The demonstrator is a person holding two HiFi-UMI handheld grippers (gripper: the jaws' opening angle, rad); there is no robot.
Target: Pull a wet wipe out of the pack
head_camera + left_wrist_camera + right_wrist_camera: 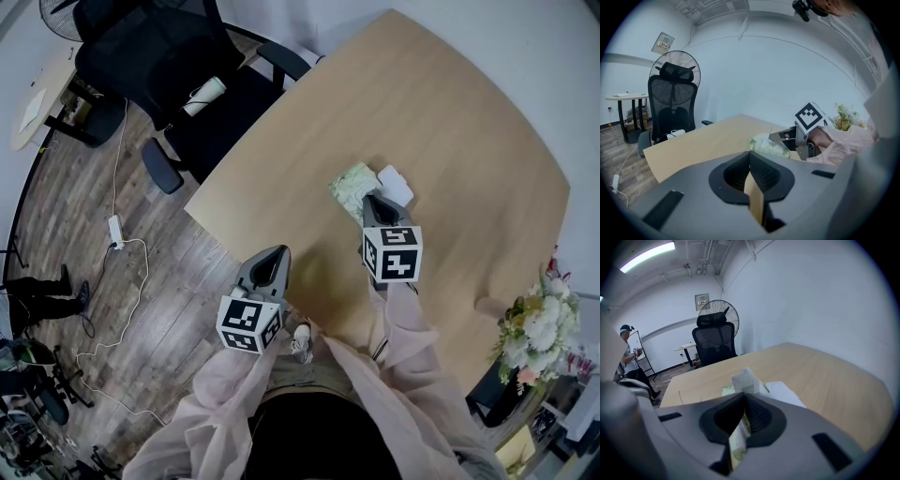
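right gripper [744, 398] clenched on the wet wipe [745, 379] standing out of the pack [351, 189]. left gripper [750, 158] closed, empty, well apart at left.

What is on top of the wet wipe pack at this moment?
A white wipe stands up from the pack, pinched in the shut right gripper. The white lid flap lies open beside it. The pack's opening is hidden behind the jaws.

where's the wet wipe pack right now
In the head view the wet wipe pack lies on the table, right of centre, at the tips of the right gripper, its white flap alongside.
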